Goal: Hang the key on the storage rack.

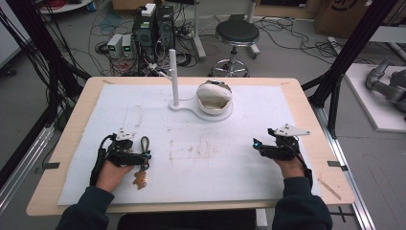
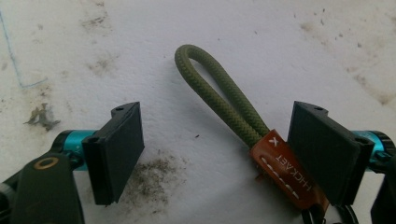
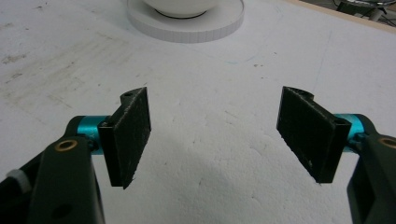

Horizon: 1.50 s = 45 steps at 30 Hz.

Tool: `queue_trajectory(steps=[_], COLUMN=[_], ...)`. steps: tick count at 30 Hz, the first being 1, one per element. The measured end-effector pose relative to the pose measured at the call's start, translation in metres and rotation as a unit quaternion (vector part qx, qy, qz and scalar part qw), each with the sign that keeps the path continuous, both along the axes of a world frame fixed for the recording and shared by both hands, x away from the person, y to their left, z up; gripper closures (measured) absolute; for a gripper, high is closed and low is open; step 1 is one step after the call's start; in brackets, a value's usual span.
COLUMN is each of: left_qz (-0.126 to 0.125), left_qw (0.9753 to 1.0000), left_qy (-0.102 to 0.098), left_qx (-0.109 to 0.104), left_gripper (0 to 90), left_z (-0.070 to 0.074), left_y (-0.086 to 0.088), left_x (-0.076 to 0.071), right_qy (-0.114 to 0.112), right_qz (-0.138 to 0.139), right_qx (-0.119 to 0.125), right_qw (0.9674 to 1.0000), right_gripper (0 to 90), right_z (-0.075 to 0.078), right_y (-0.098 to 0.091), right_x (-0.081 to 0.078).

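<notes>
A keychain lies on the white mat at the front left: an olive rope loop joined to a brown leather tag. My left gripper is over it, open. In the left gripper view the rope loop runs between the jaws, and the orange-brown tag lies right beside the right-hand pad of my left gripper. My right gripper rests at the front right, open, with nothing but bare mat between the jaws of my right gripper.
A white stand with an upright post and a flat base sits at the back middle, with a white bowl on it; the base's rim shows ahead of the right gripper. Beyond the table are a stool and computer boxes.
</notes>
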State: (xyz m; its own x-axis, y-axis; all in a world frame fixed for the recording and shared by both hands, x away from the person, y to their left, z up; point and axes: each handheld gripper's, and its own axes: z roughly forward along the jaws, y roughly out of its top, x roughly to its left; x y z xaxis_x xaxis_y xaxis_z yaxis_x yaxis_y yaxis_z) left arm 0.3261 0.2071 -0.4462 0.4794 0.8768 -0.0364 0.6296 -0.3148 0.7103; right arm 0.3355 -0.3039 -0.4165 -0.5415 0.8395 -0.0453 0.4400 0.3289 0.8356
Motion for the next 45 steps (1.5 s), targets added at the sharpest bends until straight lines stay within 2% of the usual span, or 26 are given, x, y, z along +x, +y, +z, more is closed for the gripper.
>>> queue_trajectory(steps=[1, 4, 6, 7, 9, 14, 16, 18, 20, 22, 24, 25, 27, 28, 29, 30, 31, 32, 34, 36, 39, 42, 45], left_qz=[-0.001, -0.018, -0.024, -0.025, -0.033, -0.037, -0.029, -0.024, -0.021, -0.018, -0.013, -0.013, -0.017, -0.020, -0.023, -0.025, -0.023, -0.023, -0.026, -0.035, -0.043, -0.058, -0.066], left_qw=[1.0000, 0.9997, 0.9995, 0.9995, 0.9994, 0.9992, 0.9993, 0.9986, 0.9960, 0.9922, 0.9879, 0.9847, 0.9768, 0.9721, 0.9662, 0.9617, 0.9593, 0.9544, 0.9497, 0.9438, 0.9370, 0.9322, 0.9285], left_qy=[0.002, 0.002, 0.007, 0.008, 0.006, 0.011, 0.009, -0.005, -0.029, -0.049, -0.061, -0.069, -0.091, -0.104, -0.116, -0.126, -0.132, -0.143, -0.157, -0.171, -0.184, -0.195, -0.205], left_qx=[0.004, 0.014, 0.019, 0.018, 0.007, -0.012, -0.021, -0.047, -0.082, -0.113, -0.142, -0.159, -0.193, -0.209, -0.229, -0.242, -0.249, -0.261, -0.269, -0.281, -0.294, -0.300, -0.303], left_gripper=[20.7, 42.8, 50.9, 54.1, 71.0, 74.5, 75.0, 75.4, 75.5, 75.6, 75.7, 75.8, 75.8, 75.8, 75.8, 75.8, 75.8, 75.8, 75.8, 75.8, 75.8, 75.8, 75.8], left_z=[0.001, 0.005, 0.007, 0.007, 0.008, 0.007, 0.008, 0.012, 0.018, 0.023, 0.026, 0.027, 0.030, 0.032, 0.033, 0.035, 0.036, 0.040, 0.048, 0.056, 0.070, 0.089, 0.107], left_y=[-0.002, -0.007, -0.008, -0.007, -0.005, -0.002, -0.001, 0.003, 0.007, 0.013, 0.018, 0.021, 0.026, 0.029, 0.030, 0.032, 0.033, 0.035, 0.035, 0.035, 0.032, 0.027, 0.020], left_x=[0.000, -0.003, -0.004, -0.004, -0.003, 0.000, 0.000, 0.001, 0.000, -0.002, -0.003, -0.003, -0.005, -0.006, -0.006, -0.006, -0.007, -0.005, -0.002, 0.002, 0.012, 0.024, 0.036], right_qy=[-0.001, -0.001, -0.003, -0.002, -0.002, -0.002, -0.002, -0.002, -0.003, -0.002, 0.000, -0.002, -0.003, -0.004, -0.005, -0.006, -0.006, -0.007, -0.008, -0.008, -0.010, -0.010, -0.008], right_qz=[0.000, -0.001, -0.002, -0.004, -0.005, -0.002, -0.002, -0.003, -0.002, -0.003, -0.004, -0.004, -0.005, -0.005, -0.004, -0.005, -0.004, -0.004, -0.004, -0.003, -0.001, 0.001, 0.005], right_qx=[-0.001, -0.004, -0.005, -0.005, -0.006, -0.010, -0.010, -0.008, -0.006, -0.005, -0.001, -0.002, 0.000, 0.002, 0.003, 0.003, 0.003, 0.003, 0.007, 0.008, 0.007, 0.006, 0.005], right_qw=[1.0000, 1.0000, 1.0000, 1.0000, 1.0000, 0.9999, 0.9999, 1.0000, 1.0000, 1.0000, 1.0000, 1.0000, 1.0000, 1.0000, 1.0000, 1.0000, 1.0000, 1.0000, 0.9999, 0.9999, 0.9999, 0.9999, 0.9999], right_gripper=[26.6, 26.8, 26.8, 26.8, 26.8, 26.9, 26.9, 26.9, 26.8, 26.9, 26.9, 26.9, 26.9, 26.9, 26.9, 26.9, 26.9, 26.9, 26.9, 26.9, 26.9, 26.9, 26.9], right_z=[0.000, 0.000, 0.000, 0.001, 0.001, 0.000, 0.001, 0.001, 0.001, 0.001, 0.000, 0.000, 0.001, 0.001, 0.001, 0.001, 0.001, 0.001, 0.002, 0.001, 0.001, 0.001, 0.001], right_y=[0.000, -0.001, -0.002, -0.002, -0.003, -0.001, -0.001, -0.001, -0.001, -0.002, -0.003, -0.003, -0.003, -0.003, -0.003, -0.002, -0.002, -0.002, -0.001, -0.001, -0.001, 0.001, 0.002], right_x=[0.000, -0.001, -0.002, -0.003, -0.003, -0.003, -0.003, -0.003, -0.003, -0.003, -0.003, -0.003, -0.003, -0.003, -0.003, -0.003, -0.003, -0.003, -0.003, -0.003, -0.002, -0.001, -0.001])
